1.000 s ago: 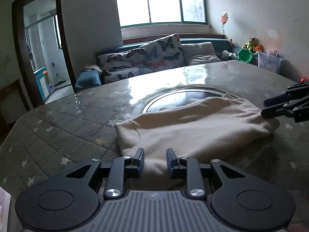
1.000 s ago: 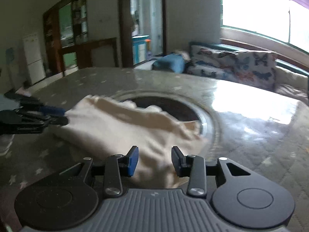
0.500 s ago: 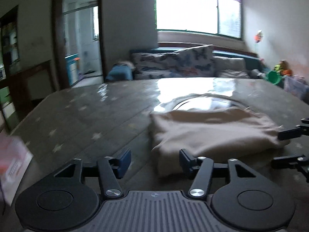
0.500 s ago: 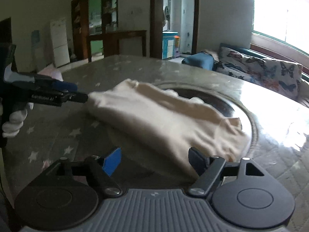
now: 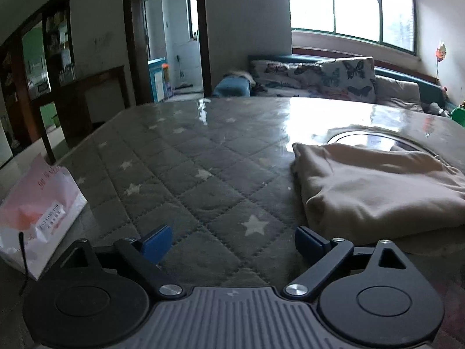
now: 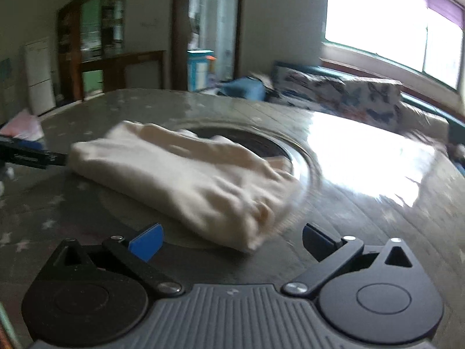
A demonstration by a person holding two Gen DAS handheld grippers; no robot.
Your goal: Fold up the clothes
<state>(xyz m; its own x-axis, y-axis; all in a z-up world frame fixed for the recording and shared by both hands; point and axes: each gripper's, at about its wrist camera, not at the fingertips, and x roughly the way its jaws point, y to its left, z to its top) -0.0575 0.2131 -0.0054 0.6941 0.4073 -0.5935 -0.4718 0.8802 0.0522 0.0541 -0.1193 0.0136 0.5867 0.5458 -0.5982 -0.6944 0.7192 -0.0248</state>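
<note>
A cream garment [image 5: 375, 186] lies folded in a thick bundle on the quilted grey table cover [image 5: 186, 163]. My left gripper [image 5: 232, 242] hovers low over the cover, just left of the bundle's near corner; its jaws are opening wide and nothing is between them. In the right wrist view the same garment [image 6: 186, 174] lies ahead, partly over a round glass inset [image 6: 261, 142]. My right gripper [image 6: 232, 240] faces the bundle's near end, jaws opening wide, the cloth just beyond the blue pads [image 6: 146, 241] and not pressed. The left gripper's dark fingers [image 6: 32, 157] show at the far left edge.
A pink and white paper packet [image 5: 37, 212] lies at the table's left edge. Behind the table stand a sofa with butterfly cushions [image 5: 319, 75], a bright window [image 5: 348, 3] and an open doorway [image 5: 171, 37]. Strong glare covers the table's far right side [image 6: 363, 157].
Both grippers' jaws spread from nearly shut to wide. The left gripper swung left, so the garment now sits to its right. The right gripper drew back a little from the bundle.
</note>
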